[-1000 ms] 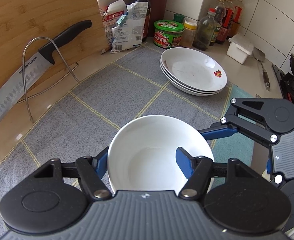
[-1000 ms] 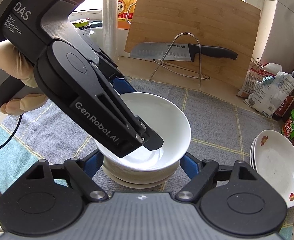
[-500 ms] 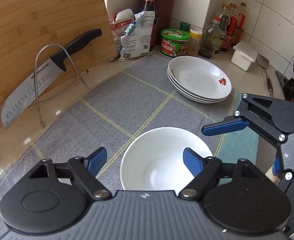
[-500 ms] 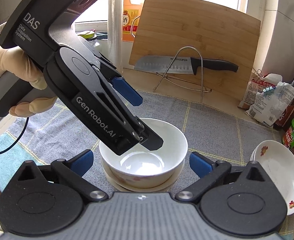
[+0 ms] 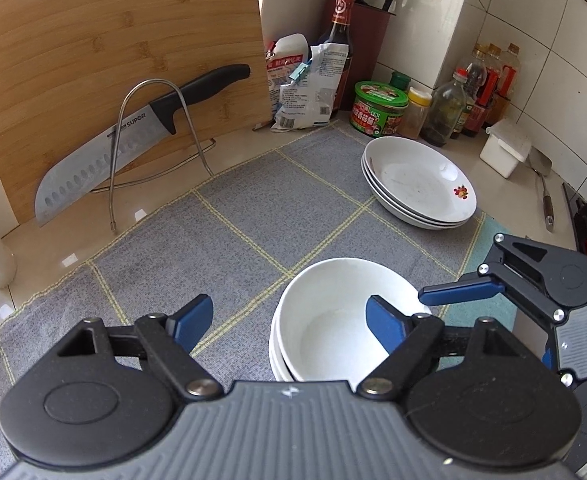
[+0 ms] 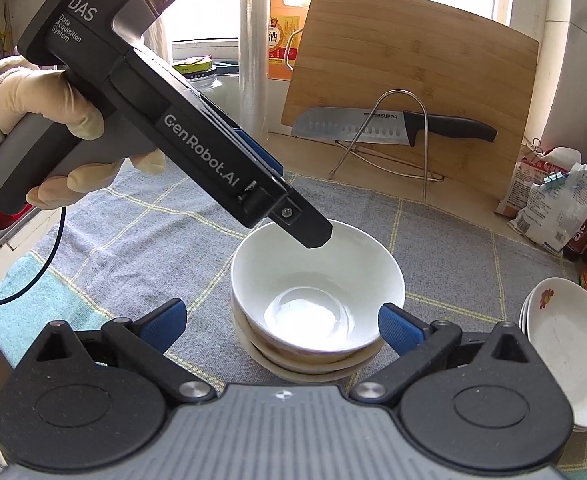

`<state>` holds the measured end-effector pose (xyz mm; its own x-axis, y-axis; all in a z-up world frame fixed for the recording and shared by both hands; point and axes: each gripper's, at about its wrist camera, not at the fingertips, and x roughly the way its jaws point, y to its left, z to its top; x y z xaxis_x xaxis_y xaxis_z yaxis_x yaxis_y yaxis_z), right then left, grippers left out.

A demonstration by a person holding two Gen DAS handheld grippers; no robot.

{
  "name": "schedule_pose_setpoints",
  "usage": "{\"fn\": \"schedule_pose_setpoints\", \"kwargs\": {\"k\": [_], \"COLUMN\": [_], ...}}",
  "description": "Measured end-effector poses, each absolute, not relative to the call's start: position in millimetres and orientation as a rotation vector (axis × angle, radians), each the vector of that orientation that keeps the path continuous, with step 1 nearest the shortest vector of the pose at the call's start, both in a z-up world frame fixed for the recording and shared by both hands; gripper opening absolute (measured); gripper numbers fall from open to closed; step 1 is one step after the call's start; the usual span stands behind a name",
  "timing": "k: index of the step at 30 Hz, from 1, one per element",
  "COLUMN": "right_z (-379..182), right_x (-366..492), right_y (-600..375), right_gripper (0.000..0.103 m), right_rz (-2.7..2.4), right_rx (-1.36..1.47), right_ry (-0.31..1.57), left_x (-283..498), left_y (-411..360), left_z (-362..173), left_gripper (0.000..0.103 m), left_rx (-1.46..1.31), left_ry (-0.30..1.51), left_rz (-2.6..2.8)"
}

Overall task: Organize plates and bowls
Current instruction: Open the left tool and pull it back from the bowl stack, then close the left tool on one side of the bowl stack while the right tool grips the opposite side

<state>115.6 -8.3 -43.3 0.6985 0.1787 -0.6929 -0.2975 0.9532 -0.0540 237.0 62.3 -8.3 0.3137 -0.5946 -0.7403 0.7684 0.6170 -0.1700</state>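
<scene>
Released since earlier, white bowl (image 6: 317, 288) sits mouth-up on its stack, both hand-held grippers (image 6: 281, 320) (image 5: 289, 320) gaping empty

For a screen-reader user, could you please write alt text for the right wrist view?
A stack of white bowls sits on a grey checked cloth, between the open fingers of the right claw, which touch nothing. A gloved hand holds the left claw over the bowls' far rim; stacked plates lie at right.
</scene>
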Motion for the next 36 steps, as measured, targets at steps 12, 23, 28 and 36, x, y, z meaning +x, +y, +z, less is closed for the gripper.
{"fn": "schedule_pose_setpoints", "kwargs": {"k": [12, 23, 28, 36], "right_z": [-54, -99, -110, -122], "right_x": [106, 119, 125, 134], "right_y": [-41, -63, -69, -66], "right_gripper": [0.103, 0.103, 0.103, 0.103], "right_rz": [0.247, 0.307, 0.333, 0.341], "right_rx": [-0.186, -0.208, -0.213, -0.239], "right_ry": [0.800, 0.922, 0.950, 0.955], "left_x": [199, 163, 162, 165], "left_y": [98, 87, 76, 64], "left_z": [-14, -61, -84, -102], "left_gripper": [0.095, 0.096, 0.096, 0.097], "left_rx": [0.156, 0.204, 0.210, 0.281], "left_ry": [0.827, 0.944, 0.981, 0.959], "left_rz": [-0.875, -0.734, -0.682, -0.689]}}
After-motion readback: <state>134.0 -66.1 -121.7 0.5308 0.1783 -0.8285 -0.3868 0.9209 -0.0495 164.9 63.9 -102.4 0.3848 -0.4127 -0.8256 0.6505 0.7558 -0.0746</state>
